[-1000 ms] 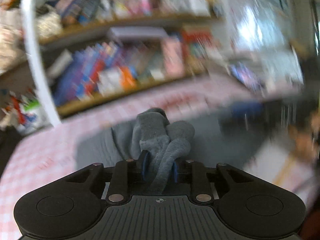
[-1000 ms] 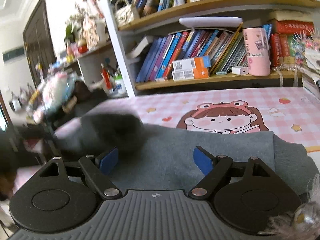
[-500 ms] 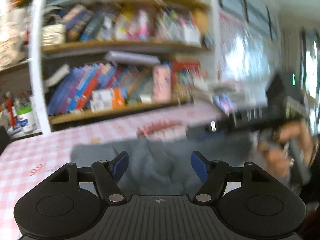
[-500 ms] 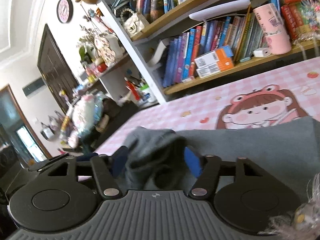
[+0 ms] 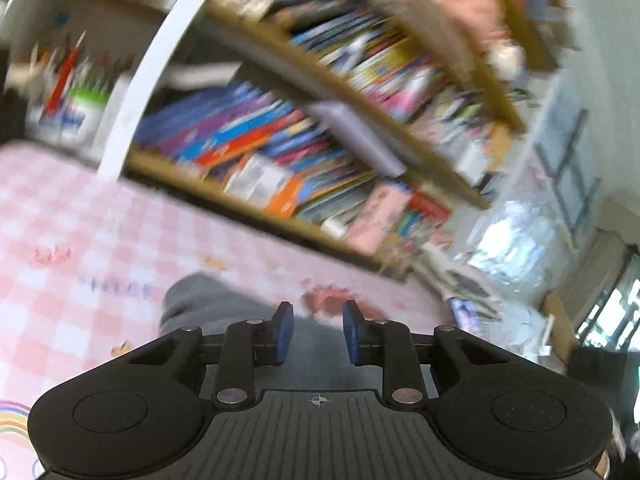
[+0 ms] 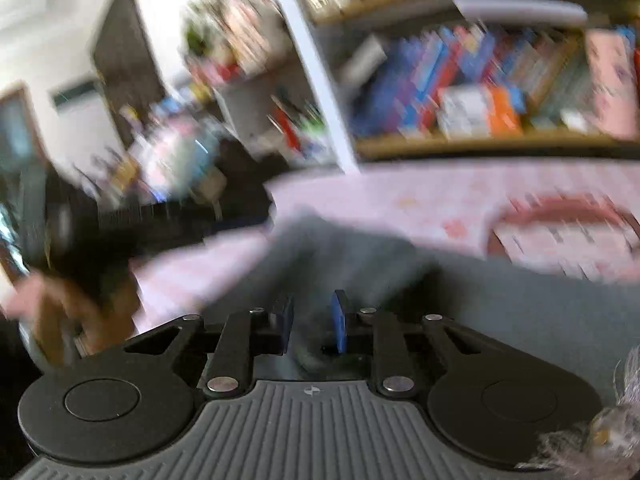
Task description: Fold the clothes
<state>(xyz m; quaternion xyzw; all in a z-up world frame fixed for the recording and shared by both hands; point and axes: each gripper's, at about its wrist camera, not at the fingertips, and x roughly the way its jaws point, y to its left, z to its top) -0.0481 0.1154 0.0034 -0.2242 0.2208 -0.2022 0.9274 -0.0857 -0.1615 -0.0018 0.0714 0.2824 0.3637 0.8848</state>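
Soft grey knit garment (image 6: 500, 312): spread on pink checked tablecloth (image 5: 80, 240). Right gripper (image 6: 310, 322): blue-padded jaws closing, raised fold of grey cloth pinched between them. Left gripper (image 5: 317, 332): jaws closing, nothing between; garment lies flat beneath, beyond its tips.

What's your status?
Left gripper closing, empty. Right gripper closing on garment. Garment lies on table. No obstruction seen.
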